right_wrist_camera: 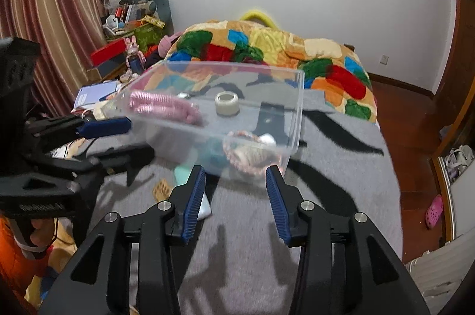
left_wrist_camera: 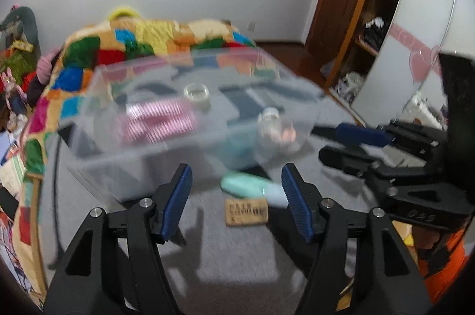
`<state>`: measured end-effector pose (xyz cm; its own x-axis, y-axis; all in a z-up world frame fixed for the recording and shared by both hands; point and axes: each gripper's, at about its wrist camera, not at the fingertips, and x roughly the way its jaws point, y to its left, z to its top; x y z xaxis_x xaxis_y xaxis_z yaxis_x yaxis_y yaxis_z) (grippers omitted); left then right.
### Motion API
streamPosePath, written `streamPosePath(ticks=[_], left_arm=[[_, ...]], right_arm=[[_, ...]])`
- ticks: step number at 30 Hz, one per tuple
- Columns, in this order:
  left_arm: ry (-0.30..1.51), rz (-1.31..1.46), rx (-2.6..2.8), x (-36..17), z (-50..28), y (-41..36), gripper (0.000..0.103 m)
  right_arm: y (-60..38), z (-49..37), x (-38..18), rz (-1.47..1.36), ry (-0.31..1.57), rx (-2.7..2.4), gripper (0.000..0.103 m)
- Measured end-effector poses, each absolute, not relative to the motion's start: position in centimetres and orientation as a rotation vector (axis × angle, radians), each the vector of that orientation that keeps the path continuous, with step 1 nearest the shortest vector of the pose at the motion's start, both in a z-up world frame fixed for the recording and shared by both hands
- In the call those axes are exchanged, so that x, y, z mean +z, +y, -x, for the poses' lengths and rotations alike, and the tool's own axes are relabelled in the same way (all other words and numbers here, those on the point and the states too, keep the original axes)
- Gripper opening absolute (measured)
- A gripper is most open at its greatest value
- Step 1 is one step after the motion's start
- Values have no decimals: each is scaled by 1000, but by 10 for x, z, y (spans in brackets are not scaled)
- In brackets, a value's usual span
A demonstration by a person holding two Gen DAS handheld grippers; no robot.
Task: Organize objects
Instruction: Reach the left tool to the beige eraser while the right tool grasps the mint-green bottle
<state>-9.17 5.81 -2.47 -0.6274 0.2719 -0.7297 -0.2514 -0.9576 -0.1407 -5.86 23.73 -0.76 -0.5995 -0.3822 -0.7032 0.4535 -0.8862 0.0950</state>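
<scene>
1. While the left tool (left_wrist_camera: 234, 200) hangs with its ribbed blue pads spread and empty, a clear plastic bin (left_wrist_camera: 124, 166) sits on the grey blanket (left_wrist_camera: 231, 261), holding a pink coiled item (left_wrist_camera: 158, 122), a tape roll (left_wrist_camera: 196, 96) and a small jar (left_wrist_camera: 271, 123). A mint case (left_wrist_camera: 243, 187) and a tan card (left_wrist_camera: 246, 212) lie just before it.
2. From the right, the right tool (right_wrist_camera: 236, 200) also gapes empty; the bin (right_wrist_camera: 294, 119) stands near, a patchwork quilt (right_wrist_camera: 267, 47) behind it.

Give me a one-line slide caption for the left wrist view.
Open left gripper above mint case and cork tag, facing clear bin.
</scene>
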Motion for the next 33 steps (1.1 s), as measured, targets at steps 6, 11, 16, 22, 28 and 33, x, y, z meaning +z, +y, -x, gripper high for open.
streamPosePath(ticks=[6,11,16,22,28,33], left_arm=[[-23,1313,2514,-67,97,72,59],[-1,1268,2540,-65,86,71,39],[-24,1270,2570,-68,77,56,39],[-49,1275,2611,-67,71,40,39],[-78,1246,2638,-57,64,29,39],[-78,1176,2674,-38,62,27,39]], right_arm=[[239,56,-24,-1093,135,-2418,39],[231,64,-41,-1156,112,-2360,39],[207,75,-57,-1206,144,-2294,39],[176,81,-66,-1210,277,-2274,39],[172,67,-60,-1158,312,-2280,23],[178,51,-41,-1075,288,-2318,23]])
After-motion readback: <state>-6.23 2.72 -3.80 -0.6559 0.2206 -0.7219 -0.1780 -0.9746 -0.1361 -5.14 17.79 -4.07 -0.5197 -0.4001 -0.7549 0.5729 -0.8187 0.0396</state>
